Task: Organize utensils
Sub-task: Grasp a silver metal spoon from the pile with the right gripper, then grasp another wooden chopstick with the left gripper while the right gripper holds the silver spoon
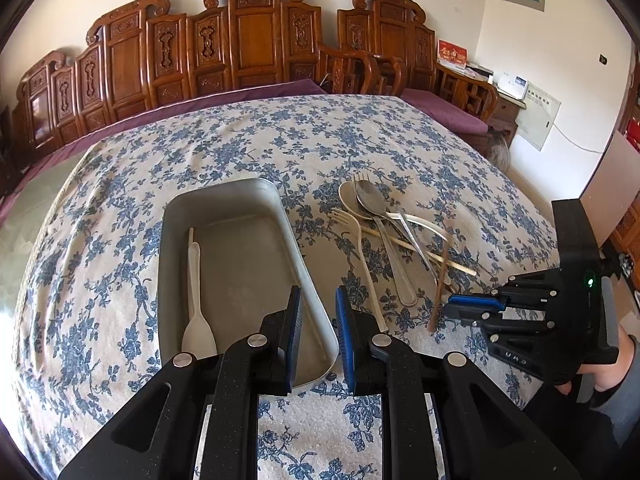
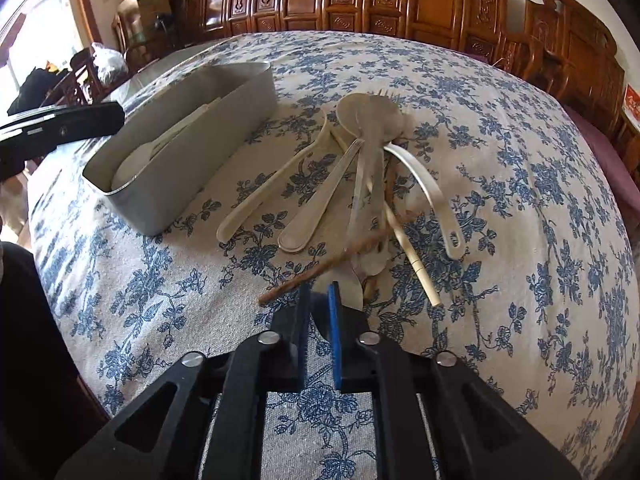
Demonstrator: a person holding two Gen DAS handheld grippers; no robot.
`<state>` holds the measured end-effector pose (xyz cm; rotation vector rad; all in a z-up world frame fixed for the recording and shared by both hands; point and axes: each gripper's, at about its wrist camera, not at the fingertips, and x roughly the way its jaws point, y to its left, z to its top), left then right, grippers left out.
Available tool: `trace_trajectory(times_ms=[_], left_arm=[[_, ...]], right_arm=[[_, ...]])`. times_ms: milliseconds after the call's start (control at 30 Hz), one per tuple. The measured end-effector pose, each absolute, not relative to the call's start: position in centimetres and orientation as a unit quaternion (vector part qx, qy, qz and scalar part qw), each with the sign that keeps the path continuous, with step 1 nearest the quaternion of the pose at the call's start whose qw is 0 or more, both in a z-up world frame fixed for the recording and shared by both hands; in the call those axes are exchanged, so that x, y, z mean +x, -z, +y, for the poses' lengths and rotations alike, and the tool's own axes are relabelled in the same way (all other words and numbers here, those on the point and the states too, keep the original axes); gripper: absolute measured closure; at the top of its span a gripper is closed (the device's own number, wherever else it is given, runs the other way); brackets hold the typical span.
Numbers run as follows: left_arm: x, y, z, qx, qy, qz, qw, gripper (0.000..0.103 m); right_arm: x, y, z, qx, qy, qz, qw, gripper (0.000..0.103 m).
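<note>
A metal tray sits left on the flowered surface, one white spoon inside. Right, the utensil pile lies loose. Right gripper, jaws narrowed, pinches a utensil's near end; which one is unclear. The left gripper, slightly parted, holds nothing. Next: lift and carry it to the tray.

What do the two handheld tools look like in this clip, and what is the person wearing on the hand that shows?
Both tools, the left tool and the right tool, are matte black plastic linkages with round silver pivot pins and flat blue ribbed pads. The right tool's body carries a green light. The hand behind it wears a grey sleeve.
</note>
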<state>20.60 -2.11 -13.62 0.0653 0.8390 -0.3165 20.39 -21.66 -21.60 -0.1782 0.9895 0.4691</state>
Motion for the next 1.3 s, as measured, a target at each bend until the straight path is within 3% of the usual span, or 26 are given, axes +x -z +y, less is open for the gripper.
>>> trace_trajectory(times_ms=[333,1033,1300], left_arm=[[20.5,14.0,-3.0,0.039,0.155,0.407,0.899,0.087],[20.7,13.9,-3.2,0.040,0.149,0.404,0.902,0.087],[20.0,14.0,-3.8,0.042,0.149,0.407,0.900,0.087]], right_arm=[[19.9,20.3,-22.1,-0.097,-0.221,0.443,0.863,0.102],[22.2,9.4,-20.6,-0.081,-0.263,0.343,0.898,0.102],[21.3,8.3,-23.4,-0.100,-0.236,0.339,0.905,0.102]])
